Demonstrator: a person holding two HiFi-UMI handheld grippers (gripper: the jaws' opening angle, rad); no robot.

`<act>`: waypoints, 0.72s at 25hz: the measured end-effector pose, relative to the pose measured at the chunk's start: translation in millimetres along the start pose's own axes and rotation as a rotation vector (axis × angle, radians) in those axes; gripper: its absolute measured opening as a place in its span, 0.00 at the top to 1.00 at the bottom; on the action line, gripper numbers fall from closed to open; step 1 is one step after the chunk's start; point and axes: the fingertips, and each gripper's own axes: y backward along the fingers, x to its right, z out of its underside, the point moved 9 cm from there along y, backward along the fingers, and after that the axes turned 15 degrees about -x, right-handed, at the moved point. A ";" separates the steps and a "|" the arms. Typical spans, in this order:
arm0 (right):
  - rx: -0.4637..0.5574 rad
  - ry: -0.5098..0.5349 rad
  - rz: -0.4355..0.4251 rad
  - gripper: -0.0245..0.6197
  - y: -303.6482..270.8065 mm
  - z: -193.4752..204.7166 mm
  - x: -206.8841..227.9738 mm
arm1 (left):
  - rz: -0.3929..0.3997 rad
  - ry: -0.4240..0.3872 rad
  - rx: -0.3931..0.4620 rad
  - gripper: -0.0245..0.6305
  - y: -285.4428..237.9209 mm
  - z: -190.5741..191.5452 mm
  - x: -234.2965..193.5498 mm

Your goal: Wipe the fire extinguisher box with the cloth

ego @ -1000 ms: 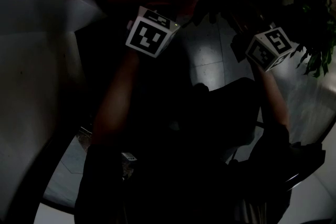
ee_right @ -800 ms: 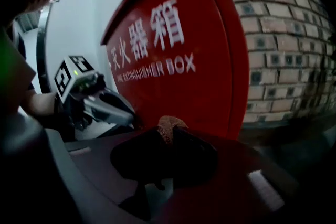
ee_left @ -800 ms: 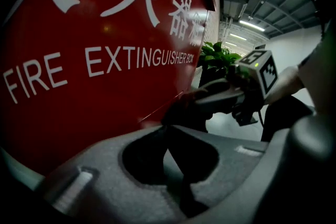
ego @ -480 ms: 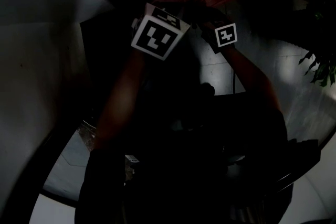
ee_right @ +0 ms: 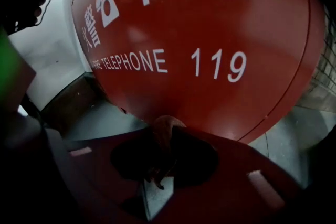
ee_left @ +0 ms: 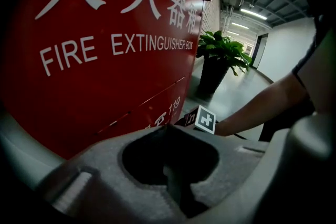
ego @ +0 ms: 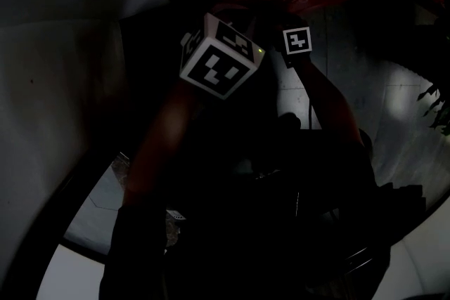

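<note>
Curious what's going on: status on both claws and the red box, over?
Left gripper shut, empty. Right gripper shut on cloth, close to fire extinguisher box. Nothing blocking; potted plant aside.

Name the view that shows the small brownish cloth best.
The right gripper view: the brownish cloth is pinched by the right gripper, just before the red fire extinguisher box. The head view is too dark to show it; the left gripper view shows no cloth.
</note>
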 end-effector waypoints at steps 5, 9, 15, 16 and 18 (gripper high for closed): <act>-0.009 -0.002 -0.015 0.85 -2.6 1.1 -0.9 | -0.002 0.013 0.003 0.96 3.0 4.0 -4.5; -0.027 -0.006 -0.020 0.85 -6.9 0.1 0.8 | 0.000 -0.004 -0.002 0.96 2.4 2.4 -4.5; -0.027 -0.079 -0.042 0.85 -0.2 -2.3 5.8 | 0.007 0.007 0.005 0.96 1.6 0.2 -7.4; -0.022 -0.083 -0.044 0.85 2.8 -2.9 7.9 | 0.008 0.004 0.009 0.96 1.7 -1.3 -6.4; -0.016 -0.086 -0.046 0.85 8.5 -3.6 11.1 | 0.013 0.002 0.016 0.96 1.3 -3.2 -4.0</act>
